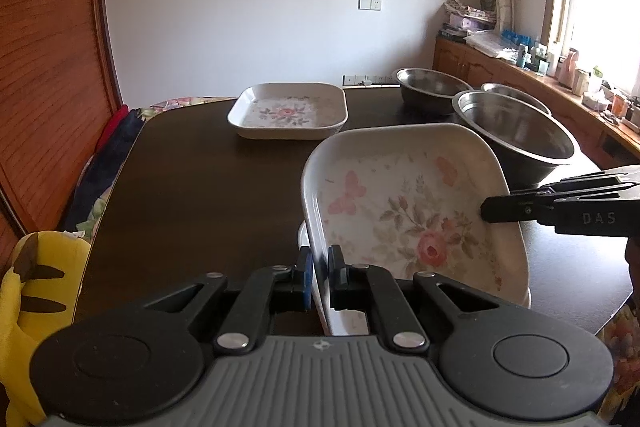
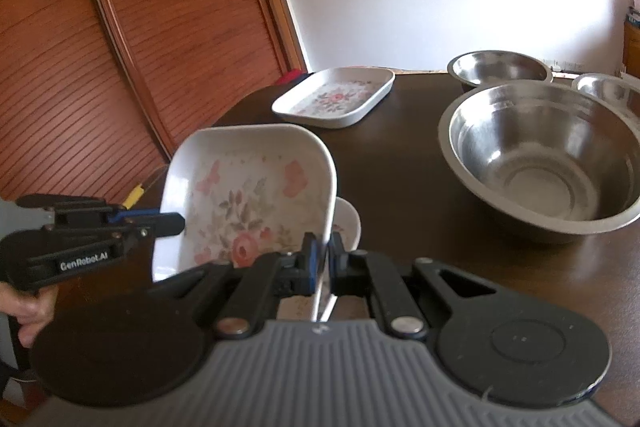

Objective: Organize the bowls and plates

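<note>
A square white plate with a rose pattern [image 1: 400, 203] [image 2: 248, 203] is held tilted above the dark table [image 1: 200, 187], its far edge raised. My left gripper [image 1: 320, 263] [image 2: 178, 223] is shut on its left rim. On the right rim my right gripper [image 1: 486, 209] [image 2: 322, 251] is shut too. Beneath the plate shows the white rim of another plate [image 1: 303, 239] [image 2: 350, 223] lying on the table. A third floral plate [image 1: 288, 111] [image 2: 336, 97] lies flat at the far side.
Three steel bowls stand on the right: a large one [image 1: 516, 131] [image 2: 548, 155] and two smaller ones [image 1: 430, 83] [image 1: 516, 95] behind. A yellow plush toy [image 1: 36, 299] sits by the table's left edge, beside a wooden slatted door [image 1: 48, 67]. A cluttered sideboard [image 1: 540, 67] runs under the window.
</note>
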{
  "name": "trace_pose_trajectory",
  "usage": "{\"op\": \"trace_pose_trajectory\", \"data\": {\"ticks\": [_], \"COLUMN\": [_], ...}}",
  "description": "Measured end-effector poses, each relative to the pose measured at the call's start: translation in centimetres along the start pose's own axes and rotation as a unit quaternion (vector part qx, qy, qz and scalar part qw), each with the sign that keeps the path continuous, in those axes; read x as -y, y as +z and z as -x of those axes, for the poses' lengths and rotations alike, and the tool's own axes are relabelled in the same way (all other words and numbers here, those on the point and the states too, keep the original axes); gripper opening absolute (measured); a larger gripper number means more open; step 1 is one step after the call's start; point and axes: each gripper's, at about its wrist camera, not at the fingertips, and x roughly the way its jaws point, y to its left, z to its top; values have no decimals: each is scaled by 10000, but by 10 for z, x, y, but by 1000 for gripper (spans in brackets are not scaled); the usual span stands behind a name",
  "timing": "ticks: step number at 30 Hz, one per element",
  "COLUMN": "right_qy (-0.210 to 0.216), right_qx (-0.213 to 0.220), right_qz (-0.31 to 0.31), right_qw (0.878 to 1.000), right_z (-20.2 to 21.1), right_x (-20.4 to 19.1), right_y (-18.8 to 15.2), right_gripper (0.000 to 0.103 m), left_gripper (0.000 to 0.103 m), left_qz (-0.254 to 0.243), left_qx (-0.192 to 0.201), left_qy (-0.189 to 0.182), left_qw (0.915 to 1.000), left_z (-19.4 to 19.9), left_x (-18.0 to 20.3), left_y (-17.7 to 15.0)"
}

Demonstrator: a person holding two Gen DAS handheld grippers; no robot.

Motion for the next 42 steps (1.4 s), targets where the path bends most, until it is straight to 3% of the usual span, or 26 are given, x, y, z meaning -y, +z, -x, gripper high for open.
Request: {"op": "trace_pose_trajectory", "data": {"ticks": [11,15,26,28,32,36,38,40,42], "right_qy": [-286,-379,-255,-241,-252,-302,-353,-377,-366], "right_qx": [428,853,1416,1478,1536,1594,1628,1648,1681], "right_qz": [3,175,413,413,487,567,615,627,644], "right_qw": [9987,9955,9887,9879,9866,9851,9841,9836,9830], "right_z": [-3,6,28,34,43,47,46,44,43], "right_x": [-3,-7,-13,-11,-11,-15,-20,-23,-25], "right_y": [-8,-11,-30,-34,-40,-43,-44,-45,-46], "right_gripper": [11,23,23,23,23,25,30,50,55], "left_gripper": [38,38,39,43,67,84,87,88,92], "left_qz": [14,-19,67,45,55,-29,-167,-237,-198], "left_qx": [-32,51,373,364,492,731,867,929,984], "left_qy": [167,195,218,204,167,199,270,321,278], "left_qw": [9999,9998,9990,9991,9986,9971,9957,9949,9946], "left_z": [-14,-7,22,22,27,33,35,37,39], "left_x": [-3,-1,8,8,9,12,14,14,12], "left_y": [0,1,-9,-11,-12,-11,-10,-10,-11]}}
